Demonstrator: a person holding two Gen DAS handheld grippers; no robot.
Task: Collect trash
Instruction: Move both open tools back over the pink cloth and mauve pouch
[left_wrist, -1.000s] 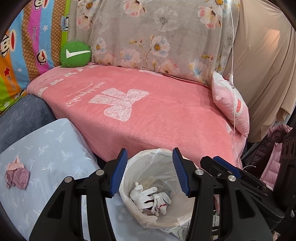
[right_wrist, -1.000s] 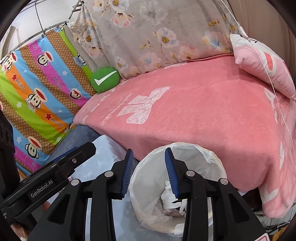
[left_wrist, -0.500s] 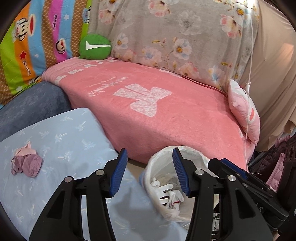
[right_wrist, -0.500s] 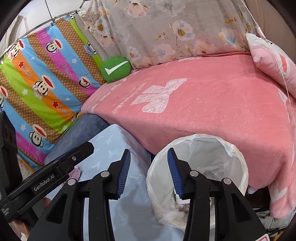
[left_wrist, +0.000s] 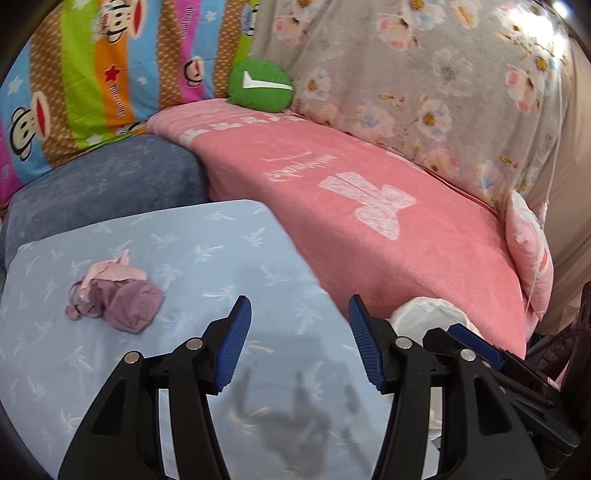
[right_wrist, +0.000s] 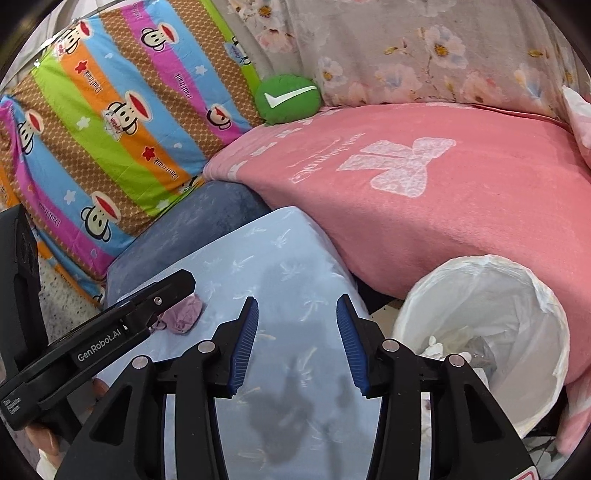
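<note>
left, on the pale blue counter: a crumpled wad of trash, pink tissue over mauve, lying alone. i judge it light, soft and crushable, not slippery; best pinched across its bulging mauve middle. centre: my left tongs hover above the counter, released and holding nothing, the wad to their left and apart from them. my right tongs are likewise released and hold nothing. right, beside the pink bed: the white-lined bin, with white scraps already inside.
</note>
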